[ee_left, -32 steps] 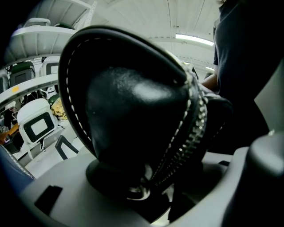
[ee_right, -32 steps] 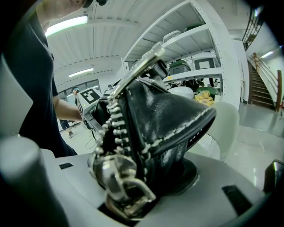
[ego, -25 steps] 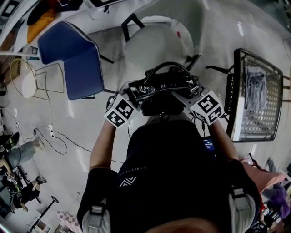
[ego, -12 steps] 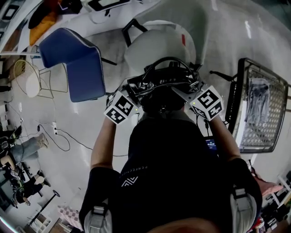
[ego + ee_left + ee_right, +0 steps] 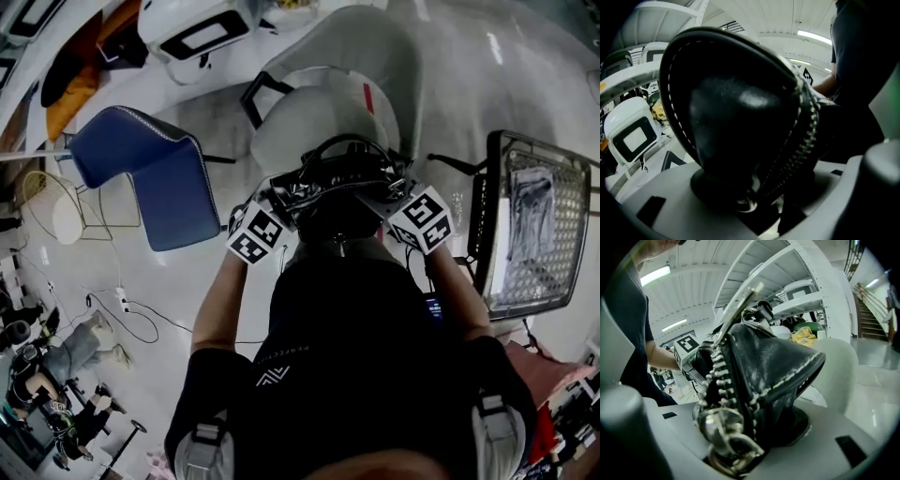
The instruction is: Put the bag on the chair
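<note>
A black leather bag [image 5: 337, 187] with white stitching, a zip and looped handles hangs between my two grippers, chest-high. My left gripper [image 5: 279, 202] is shut on the bag's left end [image 5: 736, 117], which fills the left gripper view. My right gripper [image 5: 386, 199] is shut on the right end [image 5: 768, 366], beside the zip and a metal ring [image 5: 724, 434]. A white shell chair [image 5: 314, 117] stands just ahead of the bag in the head view, its back [image 5: 839, 369] showing behind the bag in the right gripper view.
A blue chair [image 5: 155, 173] stands to the left of the white one. A metal mesh table [image 5: 487, 225] with a grey cloth [image 5: 530, 192] is on the right. A white device with a dark screen [image 5: 192, 33] lies beyond, and cables [image 5: 131, 309] trail on the floor at left.
Both grippers and the bag have moved forward toward the white chair, which now sits closer under the bag. The grip on both ends is unchanged.
</note>
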Demonstrator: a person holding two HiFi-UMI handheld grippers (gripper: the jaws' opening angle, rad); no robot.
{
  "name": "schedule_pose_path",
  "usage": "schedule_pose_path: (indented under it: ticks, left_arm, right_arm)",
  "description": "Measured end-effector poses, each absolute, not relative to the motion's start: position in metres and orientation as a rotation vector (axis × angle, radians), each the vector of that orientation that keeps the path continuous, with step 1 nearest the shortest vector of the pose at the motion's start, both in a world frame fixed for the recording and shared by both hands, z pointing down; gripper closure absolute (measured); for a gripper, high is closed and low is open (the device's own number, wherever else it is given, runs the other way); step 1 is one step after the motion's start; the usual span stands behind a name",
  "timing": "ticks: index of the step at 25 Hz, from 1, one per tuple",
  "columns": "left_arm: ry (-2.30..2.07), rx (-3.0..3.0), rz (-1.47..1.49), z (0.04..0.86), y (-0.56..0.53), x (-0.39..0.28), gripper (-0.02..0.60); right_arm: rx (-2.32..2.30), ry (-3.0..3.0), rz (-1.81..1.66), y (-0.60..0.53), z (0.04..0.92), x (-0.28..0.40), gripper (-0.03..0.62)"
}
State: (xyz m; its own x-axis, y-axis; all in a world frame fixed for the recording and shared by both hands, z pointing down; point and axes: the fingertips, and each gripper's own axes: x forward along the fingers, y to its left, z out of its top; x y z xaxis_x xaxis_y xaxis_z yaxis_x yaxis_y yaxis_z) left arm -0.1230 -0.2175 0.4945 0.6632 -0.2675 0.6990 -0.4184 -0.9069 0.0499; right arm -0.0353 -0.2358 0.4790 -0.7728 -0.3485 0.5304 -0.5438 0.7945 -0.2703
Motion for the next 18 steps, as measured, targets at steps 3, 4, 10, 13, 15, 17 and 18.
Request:
schedule_pose_path:
  ticks: [3,4,10,13,15,17,18]
  left_arm:
    - [-0.513,2.674,1.074,0.502,-0.239,-0.131,0.304]
    - [-0.499,2.672,1.068,0.507,-0.246,-0.132,0.304]
    - [-0.423,2.652,1.072,0.543,-0.281,-0.141,0.302]
    - [-0.392,2.624,1.082,0.561,-0.293,-0.145,0.299]
    - [-0.383,2.609,1.088,0.572,-0.299,-0.147,0.298]
    - [-0.386,2.593,1.096,0.583,-0.305,-0.148,0.296]
    - [-0.386,2.589,1.089,0.589,-0.307,-0.148,0.296]
  right_arm:
    - [0.699,-2.501,0.605,-0.254,0.488,-0.041,0.368]
    - [0.703,-2.496,0.613,-0.261,0.492,-0.043,0.368]
    - [0.738,-2.457,0.698,-0.294,0.527,-0.052,0.367]
    - [0.744,-2.43,0.738,-0.305,0.546,-0.054,0.365]
    - [0.749,-2.414,0.762,-0.31,0.558,-0.055,0.364]
    - [0.748,-2.401,0.783,-0.315,0.57,-0.056,0.364]
    - [0.744,-2.396,0.793,-0.318,0.575,-0.056,0.363]
